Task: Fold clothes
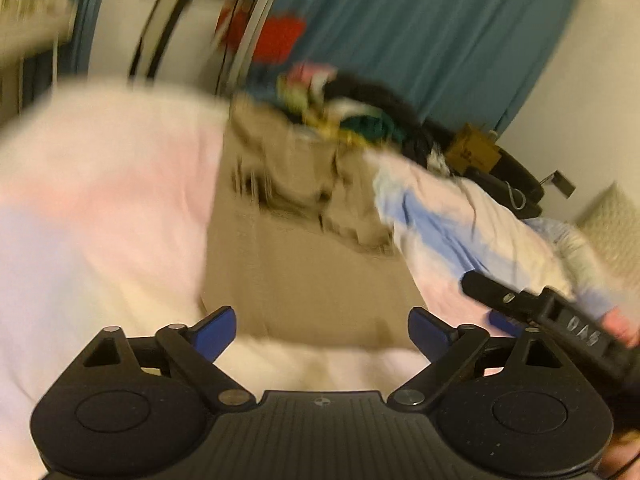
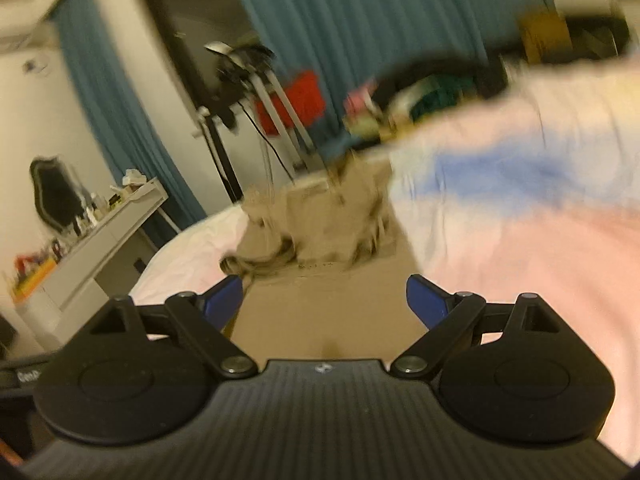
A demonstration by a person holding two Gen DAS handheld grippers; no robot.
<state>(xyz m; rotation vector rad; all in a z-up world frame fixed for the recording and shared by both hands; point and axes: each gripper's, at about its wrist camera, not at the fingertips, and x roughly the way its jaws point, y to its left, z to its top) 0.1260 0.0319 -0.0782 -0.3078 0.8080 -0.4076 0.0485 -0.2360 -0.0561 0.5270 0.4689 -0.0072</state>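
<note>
Both views are blurred by motion. A pastel tie-dye garment, pink, white and blue, shows in the left wrist view [image 1: 452,224] and fills the right of the right wrist view [image 2: 520,208]. A tan garment [image 1: 304,256] lies flat on the bed between its parts and also shows in the right wrist view [image 2: 328,240]. My left gripper [image 1: 322,334] is open and empty above the tan cloth. My right gripper [image 2: 324,300] is open and empty; it also shows at the right of the left wrist view [image 1: 496,304], against the tie-dye cloth.
A heap of mixed clothes [image 1: 352,120] lies at the far end of the bed. Teal curtains [image 1: 420,32] hang behind. A white dresser with small items [image 2: 92,236] stands to the left. A metal rack [image 2: 256,112] stands beyond the bed.
</note>
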